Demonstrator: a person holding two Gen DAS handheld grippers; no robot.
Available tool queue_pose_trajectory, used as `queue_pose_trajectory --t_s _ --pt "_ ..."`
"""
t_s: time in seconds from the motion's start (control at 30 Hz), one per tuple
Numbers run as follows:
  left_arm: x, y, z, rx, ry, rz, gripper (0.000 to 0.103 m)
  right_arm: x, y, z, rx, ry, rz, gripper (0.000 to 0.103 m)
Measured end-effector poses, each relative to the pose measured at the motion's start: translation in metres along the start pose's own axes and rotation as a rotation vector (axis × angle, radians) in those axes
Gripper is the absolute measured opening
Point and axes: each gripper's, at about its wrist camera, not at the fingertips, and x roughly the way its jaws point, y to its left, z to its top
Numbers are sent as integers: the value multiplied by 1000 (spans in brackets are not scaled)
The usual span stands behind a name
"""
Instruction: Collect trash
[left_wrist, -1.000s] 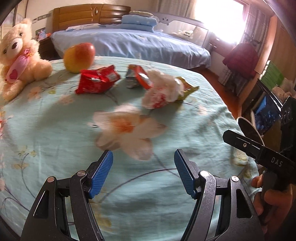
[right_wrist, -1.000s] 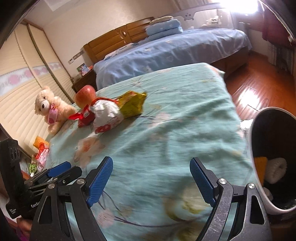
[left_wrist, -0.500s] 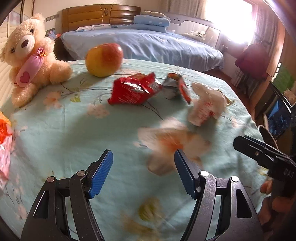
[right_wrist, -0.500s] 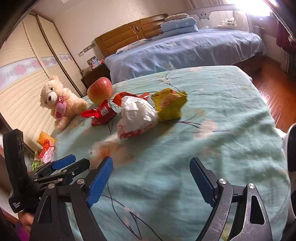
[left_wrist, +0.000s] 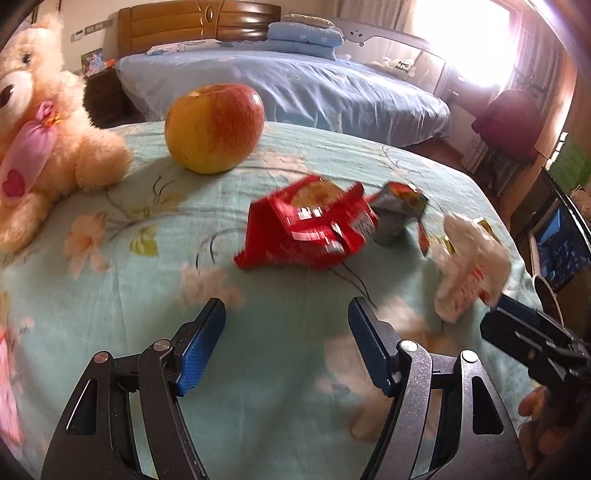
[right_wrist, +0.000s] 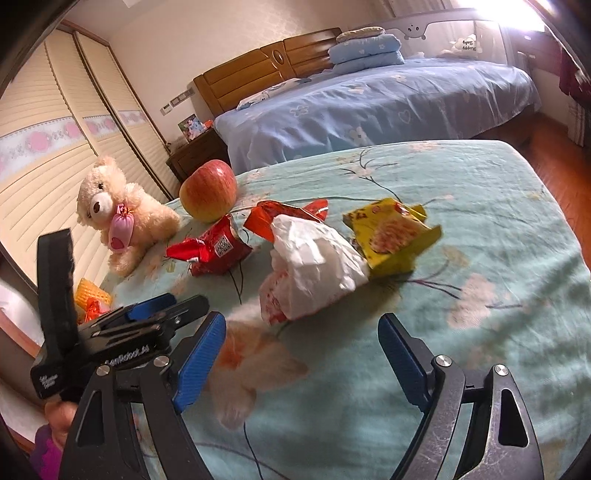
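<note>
Trash lies in a loose cluster on the floral teal bedspread (left_wrist: 110, 295), ahead of both tongs. The left tongs (left_wrist: 286, 341) hover low with jaws spread and nothing between them, aimed at the red snack wrapper (left_wrist: 310, 225). The right tongs (right_wrist: 301, 352) are likewise wide apart and empty, facing the crumpled white paper bag (right_wrist: 314, 266). The left view shows a silver-lined wrapper (left_wrist: 397, 212) just right of the red one; the right view alone clearly shows the yellow snack packet (right_wrist: 393, 234) touching the bag's far right. An apple (left_wrist: 214, 127) and a teddy bear (right_wrist: 122, 214) sit farther left.
</note>
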Motion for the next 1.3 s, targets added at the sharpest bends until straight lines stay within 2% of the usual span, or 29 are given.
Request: queue_pose_trajectory --t_s 0.3,0.4,0.43,0.47,0.5,0.53,0.57,0.6,0.67,0.77,0.83,1.03,1.07,1.13,1.17,1.2,1.3 --pt "14 0 18 83 2 -24 74 13 -4 9 38 3 9 79" --pt "17 -4 22 101 -3 -21 74 17 -6 10 51 11 14 65" --pt "17 -6 23 110 -7 -17 74 19 -7 9 58 15 18 55" --pt "16 -8 23 118 -11 -15 70 21 -9 9 71 22 23 44" --pt "16 -10 23 127 -15 -13 62 22 -11 9 79 27 27 42" --pt "16 -11 23 133 -17 -15 60 22 -12 8 87 28 30 38" --pt "16 -12 24 137 -21 -14 54 22 -13 7 90 29 33 28" --pt "16 -13 24 141 -26 -17 39 23 -13 7 92 33 33 23" --pt "18 -14 25 144 -16 -33 11 21 -14 6 95 34 39 22" --pt "17 -14 23 146 -14 -37 1 17 -13 5 92 32 48 22" --pt "11 -16 21 154 -37 -40 1 13 -11 4 84 30 51 22" --pt "3 -17 12 129 -25 -59 4 -8 -8 -2 63 16 70 21" --pt "2 -17 12 111 -23 -67 11 -13 -8 -3 61 13 71 21" --pt "-1 -15 14 60 -34 -72 37 -19 -9 -5 55 7 68 21" --pt "-2 -15 16 39 -43 -65 58 -23 -9 -7 51 5 67 21" --pt "-4 -16 18 10 -61 -57 66 -26 -9 -8 48 3 66 21" --pt "1 -23 26 -50 -62 -43 68 -34 -12 -12 54 -3 66 21"
